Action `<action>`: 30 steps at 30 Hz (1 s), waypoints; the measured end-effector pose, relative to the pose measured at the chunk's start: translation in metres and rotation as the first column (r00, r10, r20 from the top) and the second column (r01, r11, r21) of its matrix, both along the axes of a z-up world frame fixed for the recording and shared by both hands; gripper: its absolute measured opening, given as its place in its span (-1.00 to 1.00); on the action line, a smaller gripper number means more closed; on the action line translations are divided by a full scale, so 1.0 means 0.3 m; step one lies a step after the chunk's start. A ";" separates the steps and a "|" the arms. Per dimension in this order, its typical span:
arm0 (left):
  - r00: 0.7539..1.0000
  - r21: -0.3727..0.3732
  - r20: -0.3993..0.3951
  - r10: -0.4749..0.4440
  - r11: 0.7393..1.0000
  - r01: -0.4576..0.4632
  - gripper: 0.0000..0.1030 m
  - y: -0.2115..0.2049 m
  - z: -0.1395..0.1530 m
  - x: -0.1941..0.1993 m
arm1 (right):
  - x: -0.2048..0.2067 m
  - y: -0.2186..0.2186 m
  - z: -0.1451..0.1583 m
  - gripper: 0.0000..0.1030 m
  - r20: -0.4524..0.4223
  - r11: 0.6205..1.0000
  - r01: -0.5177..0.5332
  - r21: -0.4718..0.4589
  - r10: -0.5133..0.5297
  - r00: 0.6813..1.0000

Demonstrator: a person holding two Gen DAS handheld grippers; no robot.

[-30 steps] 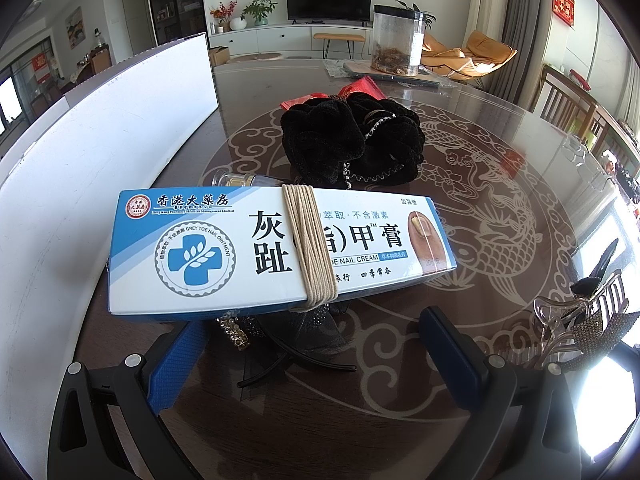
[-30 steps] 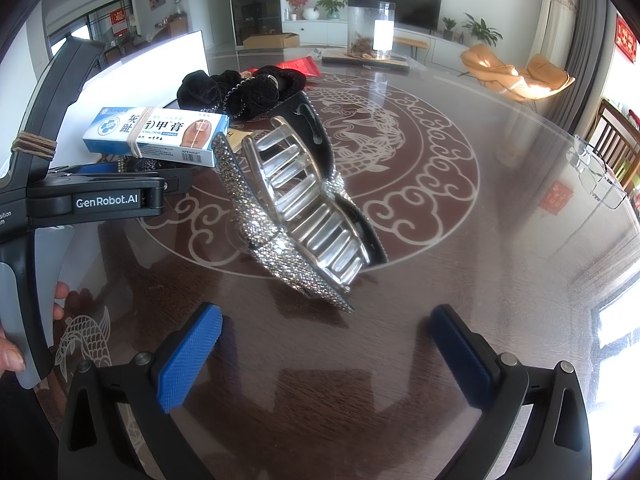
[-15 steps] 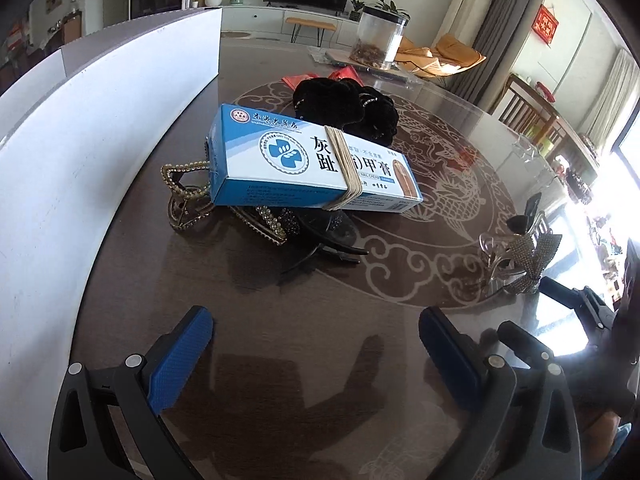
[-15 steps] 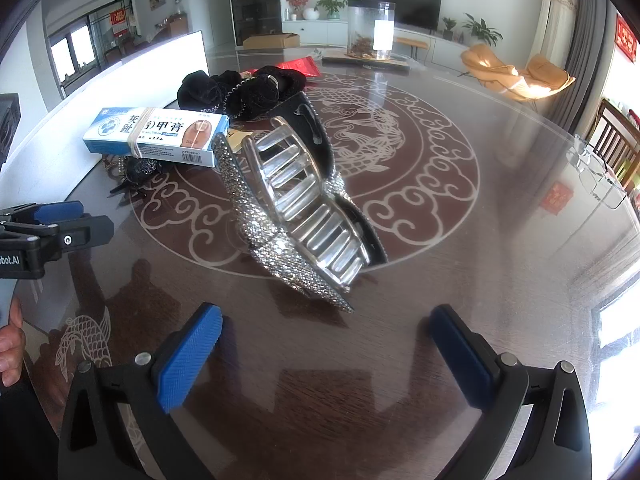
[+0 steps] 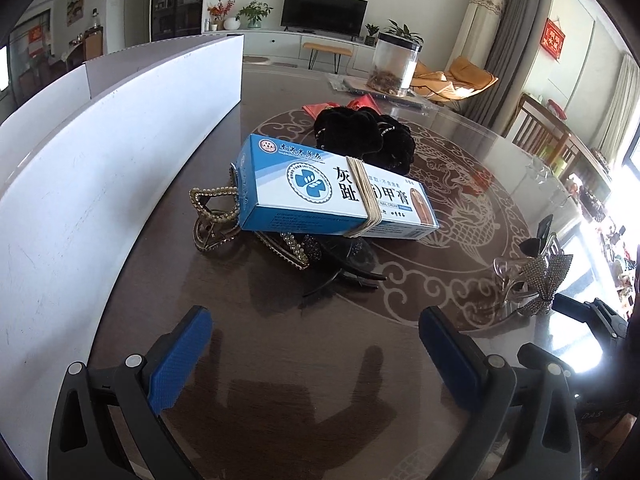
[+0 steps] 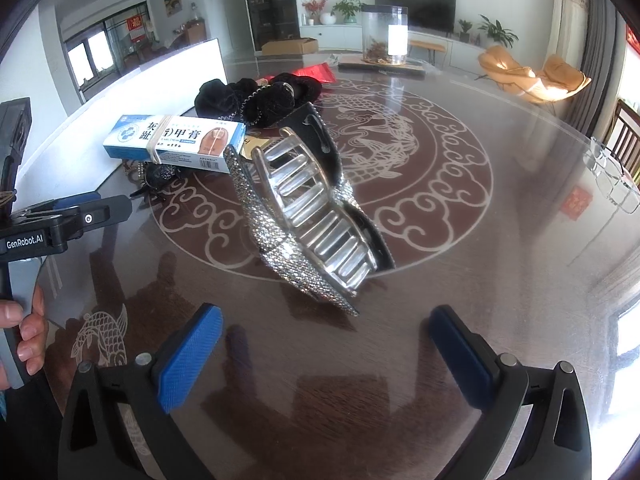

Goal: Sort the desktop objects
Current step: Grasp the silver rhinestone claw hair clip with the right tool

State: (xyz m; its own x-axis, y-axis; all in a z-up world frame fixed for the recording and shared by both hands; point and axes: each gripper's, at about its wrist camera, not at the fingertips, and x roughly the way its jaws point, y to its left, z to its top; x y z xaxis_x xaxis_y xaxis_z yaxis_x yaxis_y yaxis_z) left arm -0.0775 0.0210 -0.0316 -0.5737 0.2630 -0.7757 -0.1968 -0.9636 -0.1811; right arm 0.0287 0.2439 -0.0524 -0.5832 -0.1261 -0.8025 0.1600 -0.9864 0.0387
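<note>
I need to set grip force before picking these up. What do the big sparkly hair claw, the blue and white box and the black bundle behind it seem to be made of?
Hair claw: hard, probably clear plastic teeth with a rhinestone-covered back; it glitters.
Box: thin printed cardboard with sharp folded edges, rubber bands around it.
Black bundle: soft, velvet-like fabric, matte and crumpled.

Desk [image 6: 500, 280]: glossy dark wood under glass. Hair clip [image 6: 304, 220]: rhinestone-crusted w/ shiny clear plastic teeth. Ointment box [image 5: 332, 196]: smooth printed card, rubber-banded. Scrunchies [image 5: 360, 140]: black velvet. Claw pads [image 5: 180, 360]: textured blue rubber.
</note>
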 end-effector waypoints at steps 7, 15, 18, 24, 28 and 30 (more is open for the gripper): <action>1.000 0.031 0.004 -0.012 0.999 0.012 1.00 -0.011 0.014 0.007 | -0.141 -0.043 -0.001 1.00 -0.027 0.970 -0.216 0.108 0.220 0.975; 0.980 -0.194 -0.020 -0.200 0.962 0.192 1.00 0.049 0.133 -0.103 | -0.198 0.011 0.003 0.10 -0.041 0.982 -0.189 -0.028 0.188 0.981; 0.944 -0.237 0.042 -0.327 0.915 0.328 1.00 0.094 0.149 -0.179 | -0.205 0.056 0.009 0.09 -0.039 0.978 -0.165 -0.126 0.161 0.986; 0.873 -0.390 0.142 -0.467 0.784 0.483 1.00 0.212 0.102 -0.250 | -0.211 0.035 0.009 0.09 -0.038 0.984 -0.157 -0.082 0.155 0.987; 0.848 -0.407 0.153 -0.507 0.750 0.521 1.00 0.248 0.076 -0.239 | -0.206 0.030 0.008 0.09 -0.039 0.985 -0.158 -0.065 0.155 0.987; 0.809 -0.314 0.170 -0.563 0.747 0.586 1.00 0.250 0.080 -0.208 | -0.205 0.030 0.008 0.09 -0.039 0.986 -0.158 -0.062 0.156 0.987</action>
State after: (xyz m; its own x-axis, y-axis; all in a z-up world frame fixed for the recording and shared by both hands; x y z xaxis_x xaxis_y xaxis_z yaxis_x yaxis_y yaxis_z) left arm -0.1398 0.0961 -0.0076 -0.3483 0.2457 -0.9046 -0.7330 -0.6729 0.0994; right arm -0.0329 0.2528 -0.0500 -0.5786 -0.2690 -0.7700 0.3148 -0.9445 0.0934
